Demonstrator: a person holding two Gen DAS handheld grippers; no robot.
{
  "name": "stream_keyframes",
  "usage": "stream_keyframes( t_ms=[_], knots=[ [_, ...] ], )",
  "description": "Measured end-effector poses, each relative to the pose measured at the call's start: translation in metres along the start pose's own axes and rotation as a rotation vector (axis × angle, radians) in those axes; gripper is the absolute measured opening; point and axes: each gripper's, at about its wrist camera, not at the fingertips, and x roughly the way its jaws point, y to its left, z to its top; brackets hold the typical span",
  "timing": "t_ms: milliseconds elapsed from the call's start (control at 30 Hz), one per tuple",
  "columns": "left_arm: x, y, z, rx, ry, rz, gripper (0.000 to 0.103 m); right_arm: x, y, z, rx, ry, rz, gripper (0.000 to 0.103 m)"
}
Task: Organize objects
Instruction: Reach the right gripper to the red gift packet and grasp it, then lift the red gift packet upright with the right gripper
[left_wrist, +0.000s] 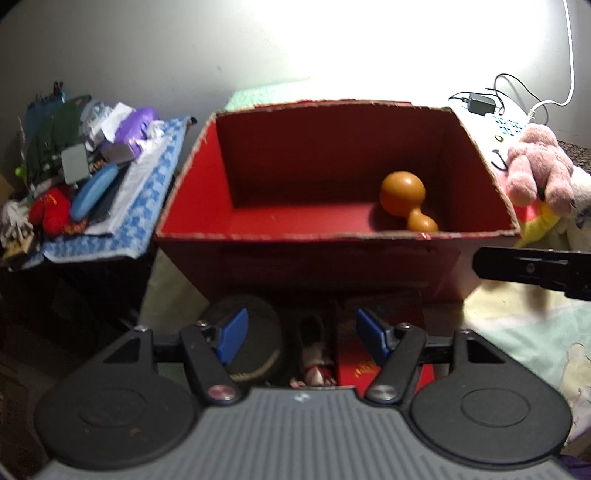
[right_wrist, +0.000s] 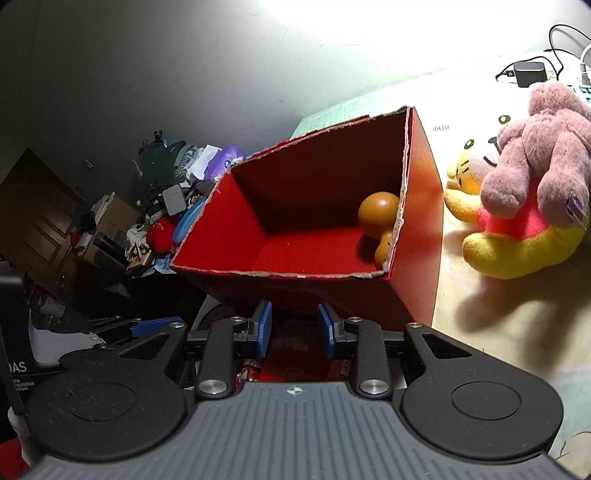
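An open red cardboard box (left_wrist: 192, 199) (right_wrist: 417, 206) stands on the bed. An orange gourd-shaped toy (left_wrist: 404, 201) (right_wrist: 376, 216) lies in its right corner. A pink plush (left_wrist: 535, 170) (right_wrist: 535, 158) lies on a yellow bear plush (right_wrist: 517, 247) to the right of the box. My left gripper (left_wrist: 297, 339) is open and empty, in front of the box's near wall. My right gripper (right_wrist: 293, 330) is open and empty, near the box's front right corner. The right gripper's finger (left_wrist: 532, 267) shows at the right edge of the left wrist view.
A cluttered side table (left_wrist: 140, 206) with a blue checked cloth, papers and bags stands left of the box. A charger and cables (left_wrist: 480, 103) lie behind the plush toys. Dark items and a red box lie on the floor under the grippers (left_wrist: 354, 369).
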Motion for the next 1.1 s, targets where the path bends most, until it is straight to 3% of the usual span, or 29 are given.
stream_keyframes(
  t_ms=[233,533,900,1100],
  knots=[
    [0.011,-0.006,-0.023,-0.043,0.045,-0.135,0.068,0.020,-0.013,-0.018,0.043,0.104,-0.001,0.030],
    [0.026,-0.007,-0.032,-0.058,0.063,-0.263,0.068,0.033,-0.022,-0.022,0.102,0.155,-0.005,0.030],
    [0.052,0.003,-0.030,-0.118,0.112,-0.358,0.069,0.049,-0.030,-0.023,0.160,0.208,-0.012,0.031],
    [0.061,-0.001,-0.025,-0.084,0.123,-0.375,0.079,0.062,-0.031,-0.022,0.181,0.248,-0.012,0.031]
  ],
)
